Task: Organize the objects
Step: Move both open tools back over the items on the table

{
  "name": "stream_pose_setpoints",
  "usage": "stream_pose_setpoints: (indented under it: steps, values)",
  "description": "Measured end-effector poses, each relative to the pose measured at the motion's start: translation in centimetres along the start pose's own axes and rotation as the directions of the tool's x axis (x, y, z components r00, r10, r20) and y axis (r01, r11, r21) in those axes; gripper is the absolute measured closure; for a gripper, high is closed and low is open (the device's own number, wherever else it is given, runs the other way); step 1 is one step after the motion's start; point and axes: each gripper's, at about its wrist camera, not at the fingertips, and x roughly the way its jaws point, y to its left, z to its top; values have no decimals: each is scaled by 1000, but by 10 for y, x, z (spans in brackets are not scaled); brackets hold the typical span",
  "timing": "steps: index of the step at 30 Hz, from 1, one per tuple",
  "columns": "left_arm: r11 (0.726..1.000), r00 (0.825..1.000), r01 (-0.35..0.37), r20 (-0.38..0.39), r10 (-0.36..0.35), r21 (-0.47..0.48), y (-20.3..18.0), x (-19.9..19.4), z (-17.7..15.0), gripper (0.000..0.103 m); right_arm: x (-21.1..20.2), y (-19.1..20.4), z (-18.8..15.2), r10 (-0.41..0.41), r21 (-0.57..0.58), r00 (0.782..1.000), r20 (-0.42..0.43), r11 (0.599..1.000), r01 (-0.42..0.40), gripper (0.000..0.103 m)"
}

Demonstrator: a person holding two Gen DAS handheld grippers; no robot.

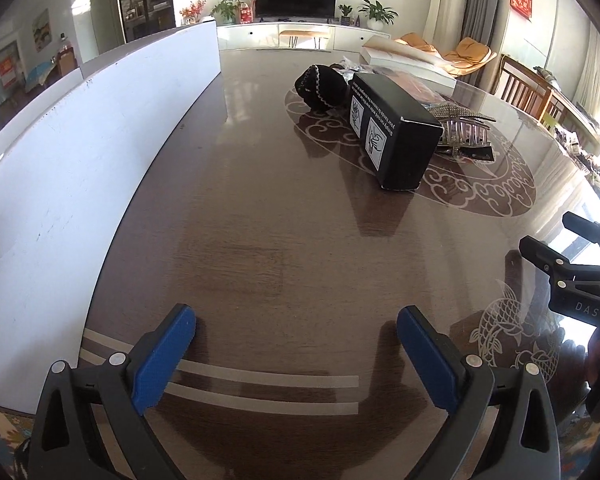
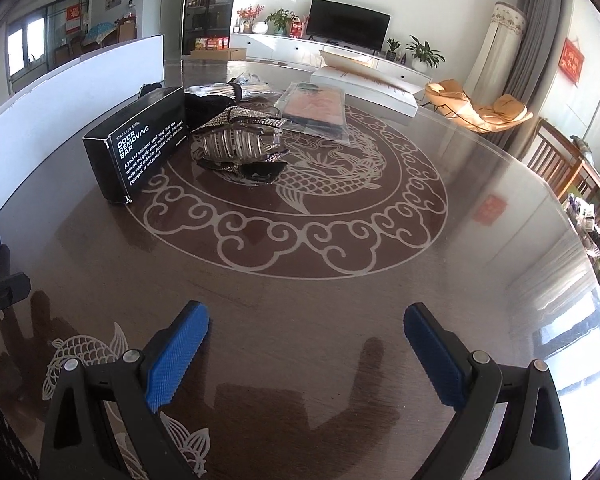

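A black box (image 1: 396, 128) (image 2: 140, 144) printed "odor removing bar" lies on the dark round table (image 1: 260, 220) (image 2: 340, 320). Behind it sits a black scrunchie-like bundle (image 1: 320, 86). Beside the box rests a clear, rhinestone-studded hair claw clip (image 2: 240, 140) (image 1: 464, 128). A flat plastic-wrapped packet (image 2: 316, 108) lies further back. My left gripper (image 1: 296, 332) stands open over bare table near the front edge, nothing between its blue pads (image 1: 164, 360). My right gripper (image 2: 306, 328) is open too, also empty, well short of the objects.
A white board (image 1: 80, 160) (image 2: 80, 80) stands along the table's left side. A long white box (image 1: 408, 62) (image 2: 364, 84) lies at the far edge. Wooden chairs (image 2: 560, 160) stand to the right. The right gripper's black body (image 1: 572, 280) shows at the left wrist view's right edge.
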Motion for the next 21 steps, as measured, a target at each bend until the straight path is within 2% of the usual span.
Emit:
stream_pose_setpoints:
  steps: [14, 21]
  values:
    - [1000, 1000, -22, -15, 22, 0, -1, 2, 0, 0, 9, -12, 1, 79, 80, 996, -42, 994, -75, 2]
    - [1000, 1000, -22, -3, 22, 3, -1, 1, -1, 0, 12, -13, 2, 88, 92, 995, -48, 992, -83, 1]
